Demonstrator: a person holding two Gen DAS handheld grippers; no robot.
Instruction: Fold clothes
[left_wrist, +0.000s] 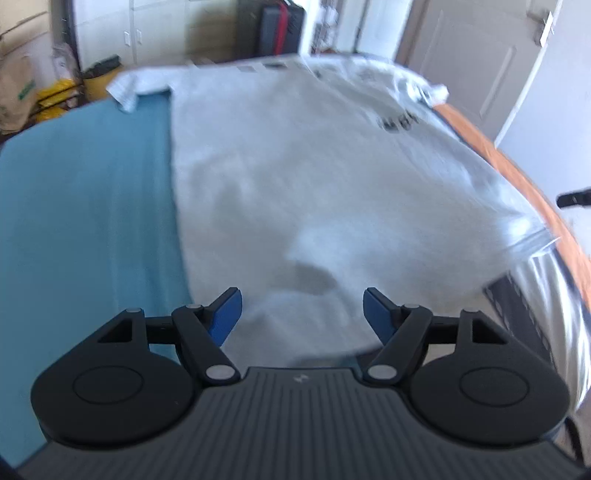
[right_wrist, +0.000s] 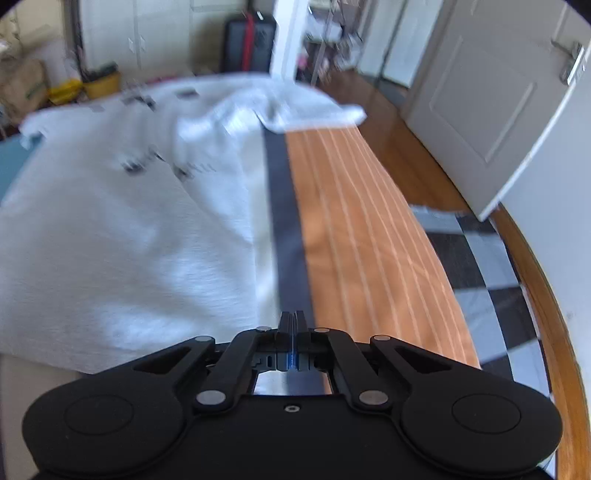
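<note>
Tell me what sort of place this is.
Most likely a room in a home, perhaps a bedroom. A white T-shirt lies spread on a cloth-covered surface, with a panelled white door beside it and a checkered rug on the wooden floor.

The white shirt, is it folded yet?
Not yet. Done: the white shirt lies spread over the blue cover. In hand: nothing visibly; the left gripper is open above it, and the right gripper is shut, apparently empty. Left: every fold.
</note>
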